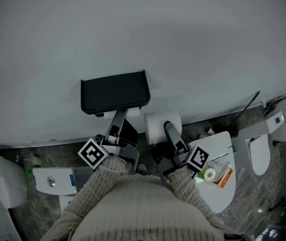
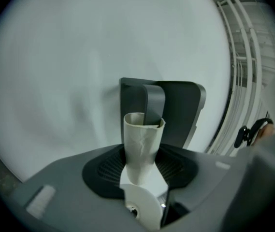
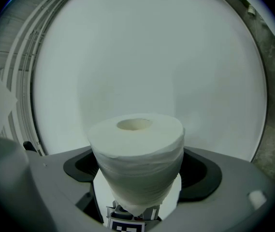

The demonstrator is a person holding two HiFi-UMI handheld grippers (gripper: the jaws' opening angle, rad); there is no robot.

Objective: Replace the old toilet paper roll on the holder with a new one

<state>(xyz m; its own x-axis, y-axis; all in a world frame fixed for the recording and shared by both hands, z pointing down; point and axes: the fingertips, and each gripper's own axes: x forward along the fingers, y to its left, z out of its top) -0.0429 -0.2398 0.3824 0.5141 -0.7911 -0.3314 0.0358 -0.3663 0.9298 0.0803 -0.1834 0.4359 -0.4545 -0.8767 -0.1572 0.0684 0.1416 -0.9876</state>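
Observation:
A black holder (image 1: 115,92) hangs on the white wall. My left gripper (image 1: 118,118) reaches up under it and is shut on the old cardboard tube (image 2: 141,146), which is bare and creased. The holder's grey arm (image 2: 152,105) enters the tube's open top end. In the left gripper view, my left gripper (image 2: 140,167) clamps the tube's lower part. To the right, my right gripper (image 1: 167,129) is shut on a full white toilet paper roll (image 1: 159,124), held just beside the holder. In the right gripper view, the roll (image 3: 137,153) stands on end between the jaws of my right gripper (image 3: 137,180).
A white toilet (image 1: 276,132) stands at the right and another white fixture (image 1: 2,182) at the left. A small white table (image 1: 222,195) carries a tape roll and an orange packet. A white box (image 1: 55,181) lies on the dark stone floor. White rails (image 2: 243,57) run along the wall.

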